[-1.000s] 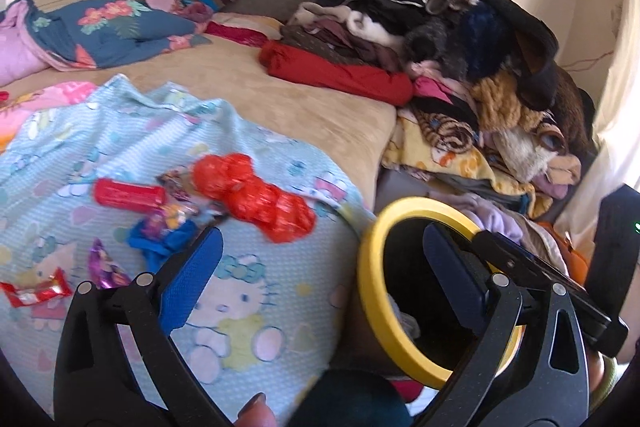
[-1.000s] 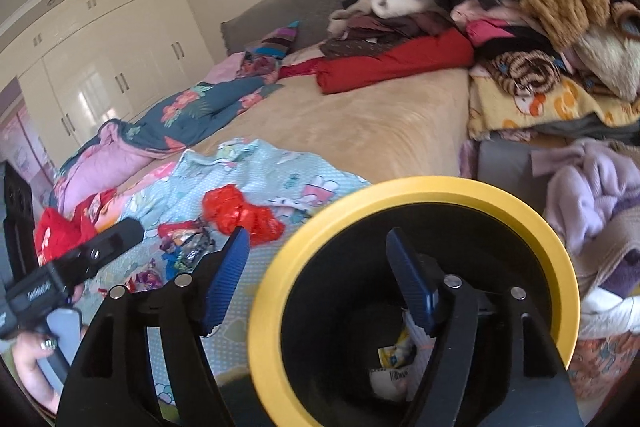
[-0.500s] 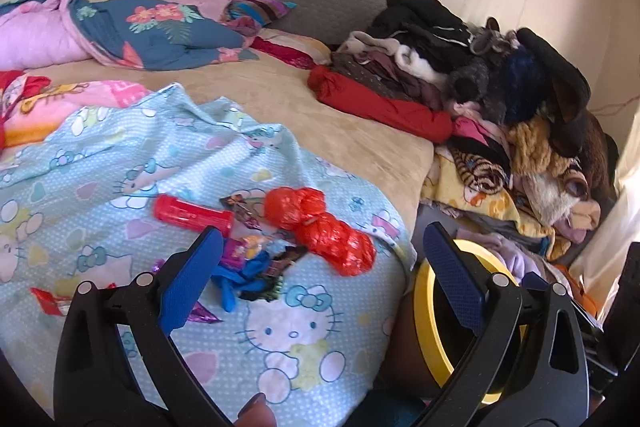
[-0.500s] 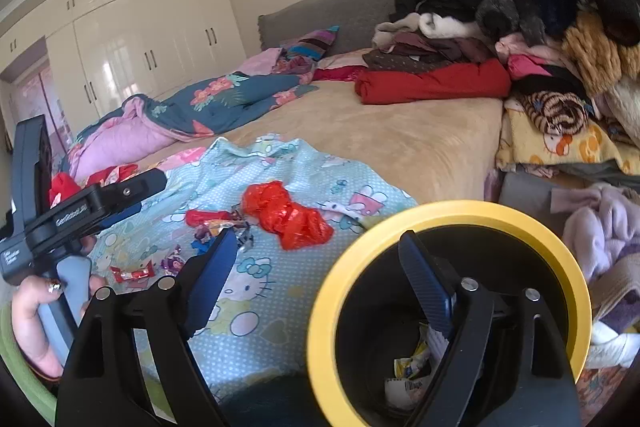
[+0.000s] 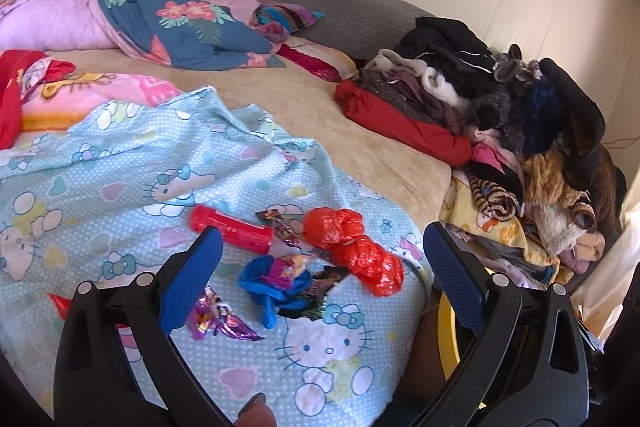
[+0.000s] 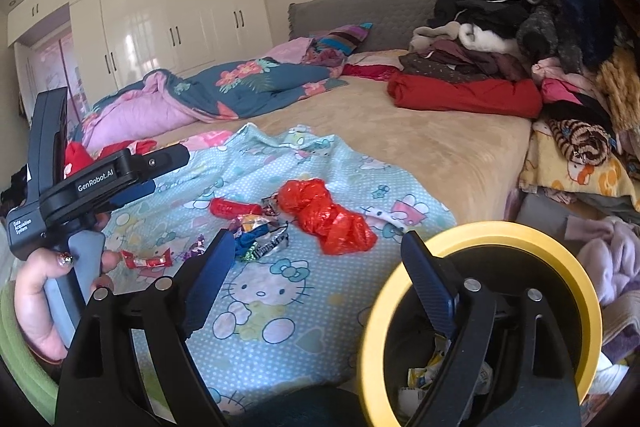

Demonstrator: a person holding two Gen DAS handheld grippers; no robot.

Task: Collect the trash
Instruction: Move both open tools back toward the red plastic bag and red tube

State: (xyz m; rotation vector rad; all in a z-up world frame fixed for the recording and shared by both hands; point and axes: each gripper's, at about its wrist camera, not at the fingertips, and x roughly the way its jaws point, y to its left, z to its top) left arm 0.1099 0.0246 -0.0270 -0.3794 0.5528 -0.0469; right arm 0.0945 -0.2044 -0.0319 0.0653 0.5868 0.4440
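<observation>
1. Both sets of jaws stand wide apart with nothing between them: the left gripper hangs over the litter on the bed, and the right gripper hangs over the bed's near edge.
2. Between the left gripper's blue fingers lie a blue wrapper, a dark foil wrapper touching it, and a purple foil wrapper just beside the left finger.
3. Just beyond them lie a red tube and a crumpled red plastic bag, the bag nearest the bed's right edge.
4. All this trash rests on a light blue Hello Kitty sheet spread over the near corner of the beige bed.
5. A small red candy wrapper lies on the sheet toward its left side.
6. A yellow-rimmed black bin stands off the bed's right edge, under the right gripper's right finger, with paper scraps inside.
7. A pile of clothes occupies the bed's far right side, and a floral quilt lies by the grey headboard.
</observation>
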